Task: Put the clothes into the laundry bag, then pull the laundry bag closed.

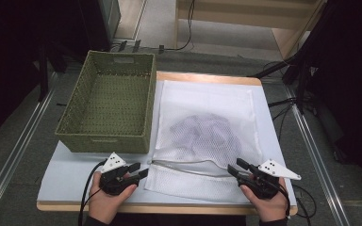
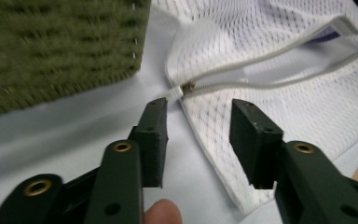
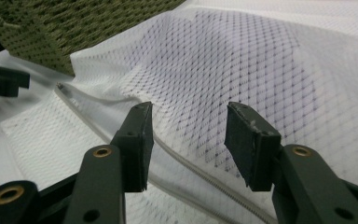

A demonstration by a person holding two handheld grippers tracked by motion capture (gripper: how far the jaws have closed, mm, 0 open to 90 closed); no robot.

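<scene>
High view: a white mesh laundry bag [image 1: 206, 136] lies flat on the right half of the table [image 1: 70, 181], reaching from near the far edge to the near edge, with a dark bluish garment [image 1: 202, 134] showing through the mesh at its middle. The bag's zipper [image 1: 188, 165] runs across its near part and stands open, the lower flap lying toward the near edge. A green woven basket [image 1: 108, 106] sits on the table's far left corner, its right wall just beside the bag.

The left gripper [image 1: 134, 172] rests near the near-left part of the table, jaws parted and holding nothing, just beside the bag's left end. Left gripper view puts the zipper's end [image 2: 186, 87] just beyond the parted jaws.

The right gripper [image 1: 238, 168] sits at the bag's near right corner, jaws likewise apart and empty. Right gripper view shows the zipper [image 3: 186, 163] and mesh passing beneath the jaws, untouched by the pads.
</scene>
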